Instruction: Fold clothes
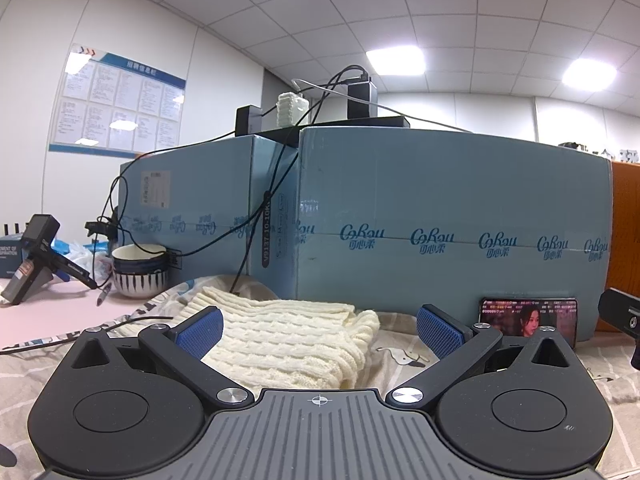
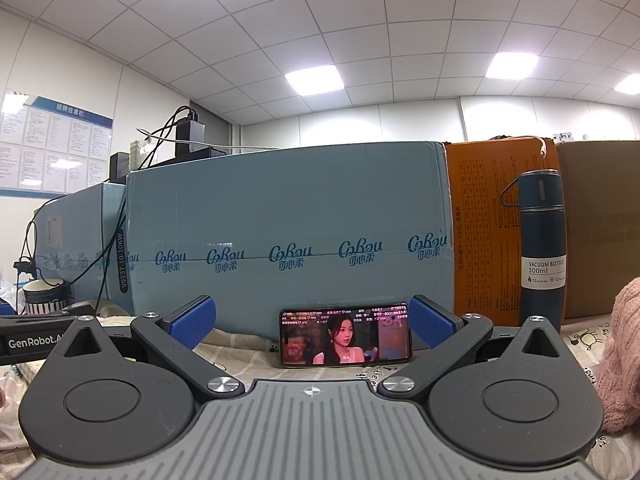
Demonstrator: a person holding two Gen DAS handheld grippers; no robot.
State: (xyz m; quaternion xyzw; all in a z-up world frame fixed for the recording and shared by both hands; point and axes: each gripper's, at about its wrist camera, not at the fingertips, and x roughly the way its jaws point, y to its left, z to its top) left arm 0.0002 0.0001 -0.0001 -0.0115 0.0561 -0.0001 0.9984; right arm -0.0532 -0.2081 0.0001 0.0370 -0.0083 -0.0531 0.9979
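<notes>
Both claws wide & empty, I'm at start of fold: left gripper [image 1: 318, 330] faces cream sweater [image 1: 280, 344], next I'd grab its near edge

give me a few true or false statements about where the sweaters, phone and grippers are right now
1. The left gripper is shut on the cream knit sweater. False: its jaws stand wide open and the sweater lies folded on the patterned cloth ahead of it.
2. The phone leans against the blue carton with its screen lit. True.
3. The right gripper is open and holds nothing. True.
4. The vacuum bottle lies on its side. False: it stands upright.
5. A pink knit garment shows at the right edge of the right wrist view. True.
</notes>
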